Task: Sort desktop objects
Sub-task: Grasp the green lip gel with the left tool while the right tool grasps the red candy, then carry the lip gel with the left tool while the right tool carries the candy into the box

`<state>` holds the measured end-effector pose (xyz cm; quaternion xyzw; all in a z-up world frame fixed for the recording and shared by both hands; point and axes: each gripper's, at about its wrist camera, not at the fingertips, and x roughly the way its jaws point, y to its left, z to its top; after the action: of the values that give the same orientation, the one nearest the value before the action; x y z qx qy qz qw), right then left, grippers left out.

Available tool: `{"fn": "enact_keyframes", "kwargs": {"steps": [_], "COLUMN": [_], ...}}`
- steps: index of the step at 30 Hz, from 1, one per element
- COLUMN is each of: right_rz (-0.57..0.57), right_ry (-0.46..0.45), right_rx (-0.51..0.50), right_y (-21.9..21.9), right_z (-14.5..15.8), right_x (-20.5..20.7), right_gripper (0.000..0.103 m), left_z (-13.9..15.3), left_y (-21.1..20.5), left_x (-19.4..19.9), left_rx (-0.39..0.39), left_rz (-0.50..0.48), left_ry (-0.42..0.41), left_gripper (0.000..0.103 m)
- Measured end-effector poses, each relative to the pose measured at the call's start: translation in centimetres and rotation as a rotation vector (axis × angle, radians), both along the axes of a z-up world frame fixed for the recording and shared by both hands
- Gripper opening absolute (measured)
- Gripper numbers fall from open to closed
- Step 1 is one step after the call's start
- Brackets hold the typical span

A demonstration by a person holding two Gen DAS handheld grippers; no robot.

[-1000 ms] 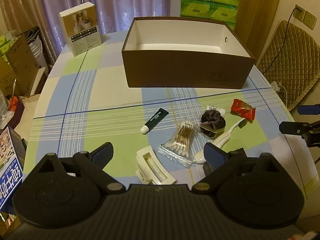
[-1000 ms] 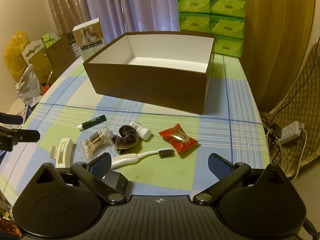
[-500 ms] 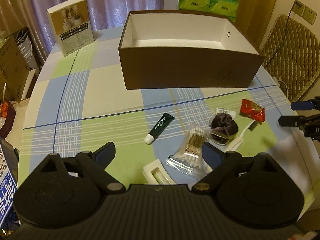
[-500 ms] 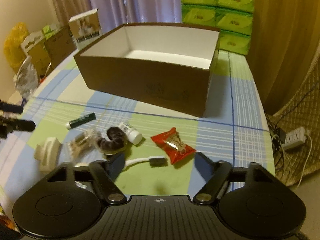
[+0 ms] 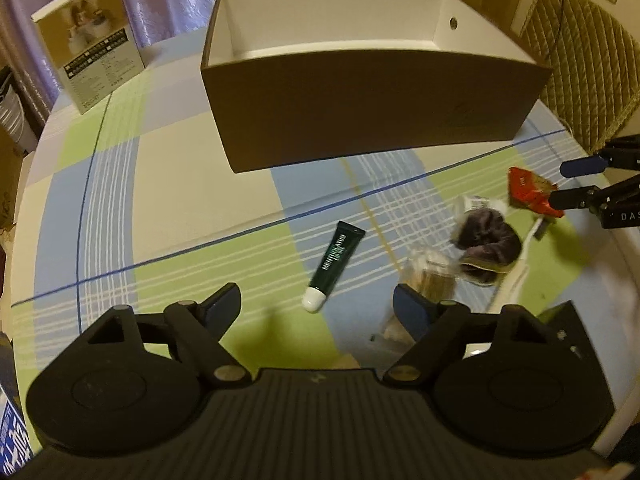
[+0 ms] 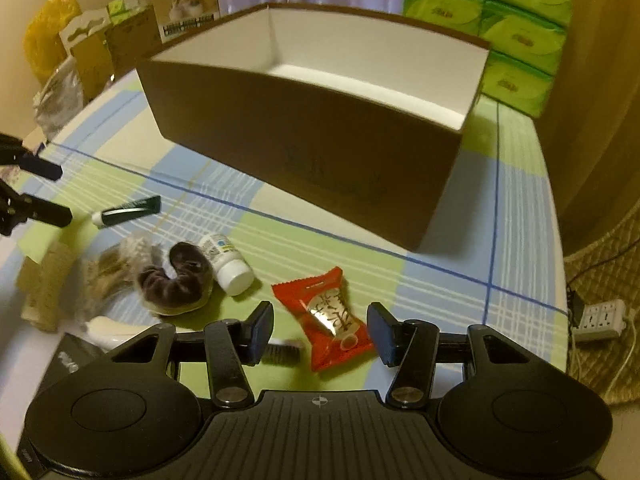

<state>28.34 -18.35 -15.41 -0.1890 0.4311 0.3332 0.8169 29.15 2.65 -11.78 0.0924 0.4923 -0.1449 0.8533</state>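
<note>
Plaid-covered table (image 5: 180, 184) carries one open brown box (image 6: 304, 140) at the far side, with bare cloth in front of it and to its left. Loose items, one each: dark green tube (image 5: 335, 262), dark scrunchie (image 6: 176, 280), small white bottle (image 6: 228, 258), red snack packet (image 6: 326, 314), swab bag (image 5: 430, 276), white toothbrush (image 5: 520, 264). Left gripper (image 5: 318, 310), jaws spread, hovers near the tube. Right gripper (image 6: 320, 332), jaws spread, straddles the packet without touching.
</note>
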Motion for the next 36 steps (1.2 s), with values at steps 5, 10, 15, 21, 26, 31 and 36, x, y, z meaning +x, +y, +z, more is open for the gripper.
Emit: {"fn": "enact_keyframes", "kwargs": {"steps": [5, 10, 15, 21, 26, 31, 36], "right_rz": [0.002, -0.091, -0.163, -0.218, -0.225, -0.222, -0.197], "right_ry": [0.019, 0.063, 0.078, 0.084, 0.084, 0.103, 0.094], "right_rx": [-0.049, -0.063, -0.037, -0.029, -0.033, -0.016, 0.012], "right_y": [0.9, 0.2, -1.2, -2.1, -1.9, -1.6, -1.3], "right_z": [-1.7, -2.7, -2.5, -2.1, -2.1, -1.8, -0.3], "right_x": [1.6, 3.1, 3.7, 3.9, 3.2, 2.4, 1.4], "right_gripper": [0.050, 0.027, 0.027, 0.027, 0.027, 0.024, 0.024], "left_z": [-1.6, -3.4, -4.6, -5.3, -5.2, -4.9, -3.1], "left_y": [0.0, -0.3, -0.6, -1.1, -1.8, -2.0, -1.5], "left_x": [1.6, 2.6, 3.4, 4.0, 3.6, 2.9, 2.1], "left_rx": [0.017, 0.035, 0.032, 0.021, 0.009, 0.025, 0.007], "left_rz": [-0.053, -0.103, -0.132, -0.155, -0.178, -0.155, -0.135], "left_ry": [0.032, 0.074, 0.099, 0.101, 0.103, 0.102, 0.062], "left_gripper": [0.074, 0.063, 0.050, 0.031, 0.013, 0.013, 0.013]}}
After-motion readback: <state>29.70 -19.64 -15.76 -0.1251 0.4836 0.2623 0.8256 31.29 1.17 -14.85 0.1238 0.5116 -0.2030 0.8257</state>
